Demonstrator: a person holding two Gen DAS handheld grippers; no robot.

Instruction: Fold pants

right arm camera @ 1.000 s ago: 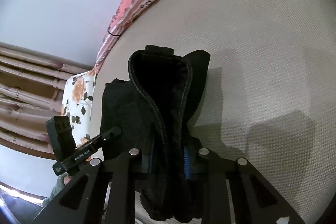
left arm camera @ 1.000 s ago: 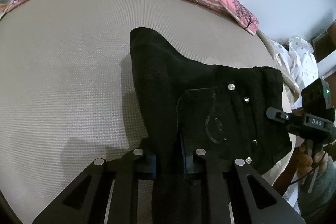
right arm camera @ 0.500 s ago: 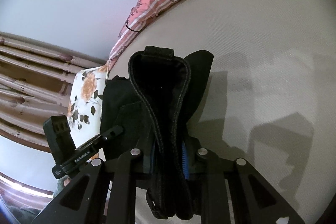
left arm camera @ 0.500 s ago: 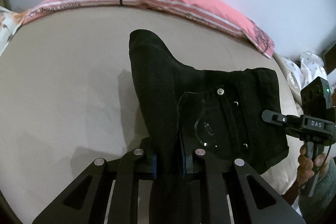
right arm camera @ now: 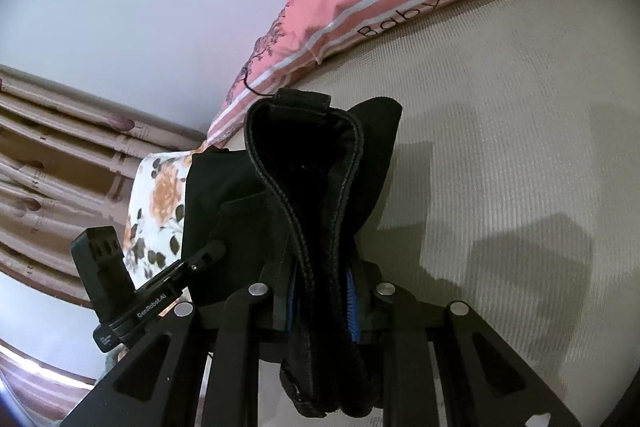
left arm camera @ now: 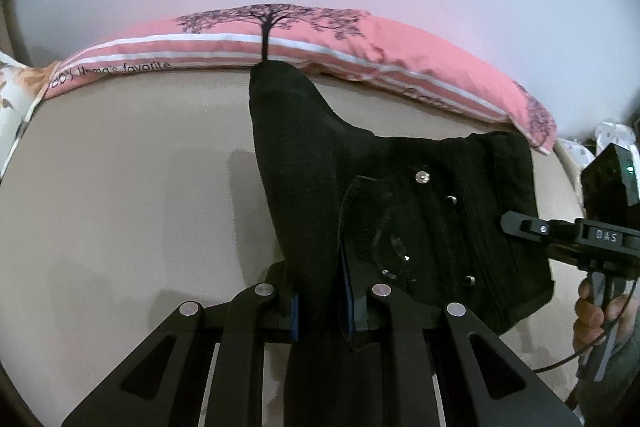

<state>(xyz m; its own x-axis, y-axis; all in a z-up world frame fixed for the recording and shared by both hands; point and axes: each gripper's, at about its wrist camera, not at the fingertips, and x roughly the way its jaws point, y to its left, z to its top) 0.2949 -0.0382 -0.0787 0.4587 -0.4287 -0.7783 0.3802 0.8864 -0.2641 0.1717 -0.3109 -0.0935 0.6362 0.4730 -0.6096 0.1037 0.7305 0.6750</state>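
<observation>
Black pants [left arm camera: 400, 211] hung clamped in both the left gripper [left arm camera: 320, 303] and right gripper [right arm camera: 320, 299]; best lowered evenly, waistband level.

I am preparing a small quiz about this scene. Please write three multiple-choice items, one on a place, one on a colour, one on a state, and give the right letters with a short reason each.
1. Where is the pink pillow?
A. under the pants
B. at the far edge of the bed, by the wall
C. on the floor

2. What colour are the pants?
A. black
B. blue
C. white

3. What is the left tool doing?
A. open, holding nothing
B. shut on the pillow
C. shut on the pants

Answers: 1 B, it lies along the wall behind the pants. 2 A, the cloth is black in both views. 3 C, black fabric is pinched between its pads.
</observation>
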